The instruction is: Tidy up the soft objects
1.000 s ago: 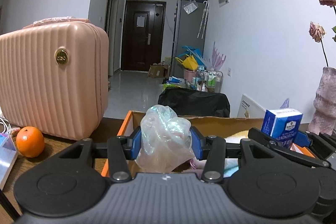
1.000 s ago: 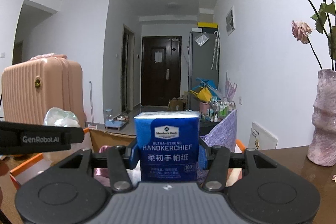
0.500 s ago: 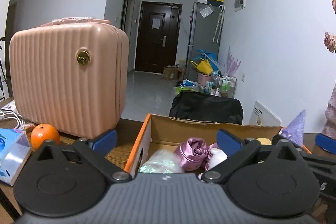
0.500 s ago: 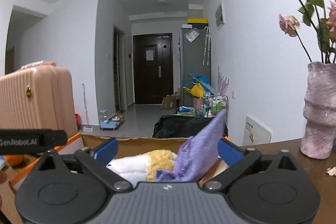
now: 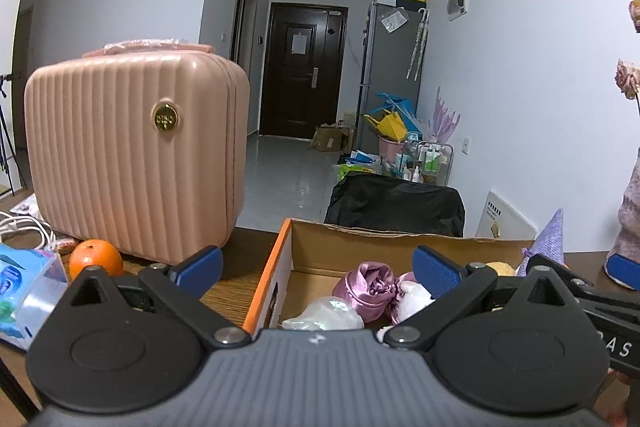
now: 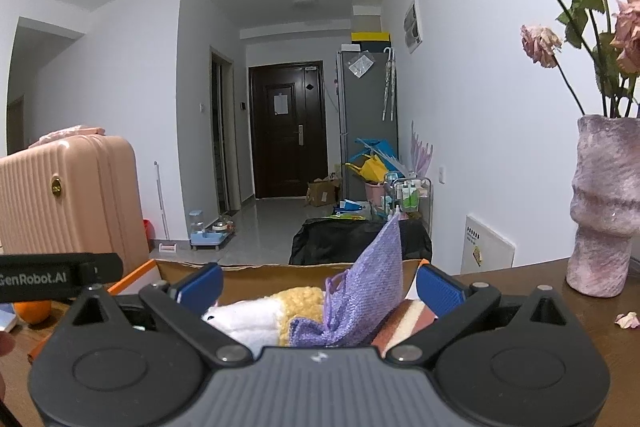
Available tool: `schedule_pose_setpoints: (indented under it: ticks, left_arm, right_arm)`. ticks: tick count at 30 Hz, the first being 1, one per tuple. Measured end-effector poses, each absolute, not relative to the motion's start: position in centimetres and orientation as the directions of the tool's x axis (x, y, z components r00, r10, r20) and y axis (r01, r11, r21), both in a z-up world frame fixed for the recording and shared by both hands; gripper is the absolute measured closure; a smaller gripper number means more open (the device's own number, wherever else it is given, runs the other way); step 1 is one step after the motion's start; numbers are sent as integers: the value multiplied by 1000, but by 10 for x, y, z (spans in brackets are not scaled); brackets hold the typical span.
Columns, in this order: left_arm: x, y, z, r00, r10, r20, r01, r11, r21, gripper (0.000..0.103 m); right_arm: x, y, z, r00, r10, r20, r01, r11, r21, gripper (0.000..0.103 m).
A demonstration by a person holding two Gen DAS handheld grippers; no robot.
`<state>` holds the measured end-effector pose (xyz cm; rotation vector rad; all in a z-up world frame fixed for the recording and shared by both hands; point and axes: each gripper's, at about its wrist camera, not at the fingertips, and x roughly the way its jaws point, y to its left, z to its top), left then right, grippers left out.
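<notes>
An open cardboard box (image 5: 360, 243) with an orange rim sits on the wooden table. In it lie a clear iridescent plastic bag (image 5: 326, 315), a pink satin bundle (image 5: 366, 289), a white and yellow plush cloth (image 6: 260, 315) and an upright purple knitted cloth (image 6: 372, 291). My left gripper (image 5: 318, 269) is open and empty above the box's left wall. My right gripper (image 6: 318, 287) is open and empty over the box, just above the plush and purple cloths. The handkerchief pack is hidden.
A pink ribbed suitcase (image 5: 136, 155) stands at the left with an orange (image 5: 95, 259) and a blue tissue pack (image 5: 24, 291) before it. A pink vase (image 6: 604, 207) with dried roses stands at the right. The left gripper's arm (image 6: 56, 277) crosses the right wrist view.
One second ago the left gripper held the plastic bag and the right held the blue handkerchief pack. Both opened and dropped them in the box. The left gripper has since drawn back slightly.
</notes>
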<state>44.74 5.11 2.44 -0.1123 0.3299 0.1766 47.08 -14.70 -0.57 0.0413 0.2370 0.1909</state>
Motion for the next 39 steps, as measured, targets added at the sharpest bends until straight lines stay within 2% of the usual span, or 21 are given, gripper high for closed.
schedule_pose_setpoints:
  ticks: [12, 29, 35, 39]
  left_arm:
    - [385, 51, 50, 946, 134, -296, -161, 984, -71, 0]
    - [228, 31, 83, 971, 63, -232, -71, 997, -25, 0]
    - [156, 24, 72, 973, 27, -229, -32, 999, -16, 0]
    - [112, 23, 54, 970, 8, -243, -13, 1000, -20, 0]
  right_arm:
    - [417, -165, 20, 949, 214, -230, -202, 976, 74, 0]
    - [268, -184, 59, 946, 249, -210, -244, 969, 48, 0]
    - [198, -199, 57, 953, 247, -175, -244, 969, 35, 0]
    - [150, -210, 46, 951, 245, -186, -245, 969, 25, 0]
